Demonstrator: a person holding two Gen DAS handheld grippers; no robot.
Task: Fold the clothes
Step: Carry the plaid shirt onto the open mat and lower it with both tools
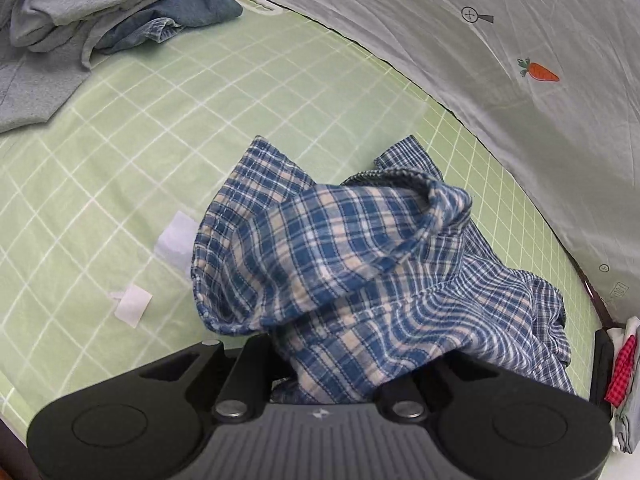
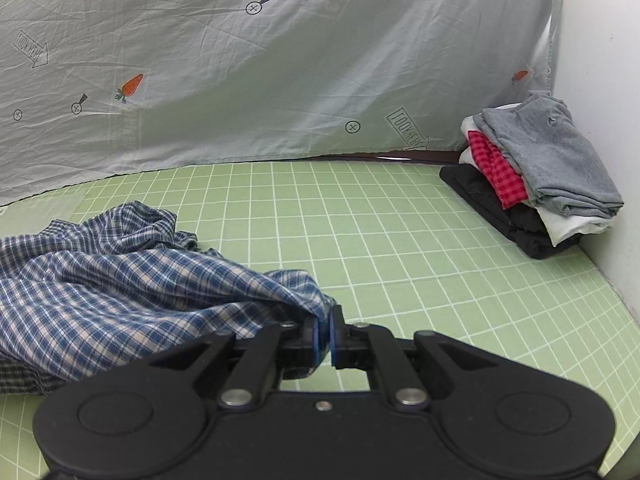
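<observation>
The plaid shirt (image 2: pixel 120 288), crumpled on the green grid mat (image 2: pixel 400 240), is pinched by the right gripper (image 2: pixel 325 332) and seemingly the cloth-hidden left gripper (image 1: pixel 340 376); it should be spread flat before folding.

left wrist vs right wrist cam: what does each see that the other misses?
Left wrist only: an unfolded grey and blue clothes heap far left, and white paper scraps on the mat.
Right wrist only: the right gripper, jaws pinched on the cloth's edge.
Both: the blue plaid garment, the green grid mat, the carrot-print sheet behind, and the folded stack.
</observation>
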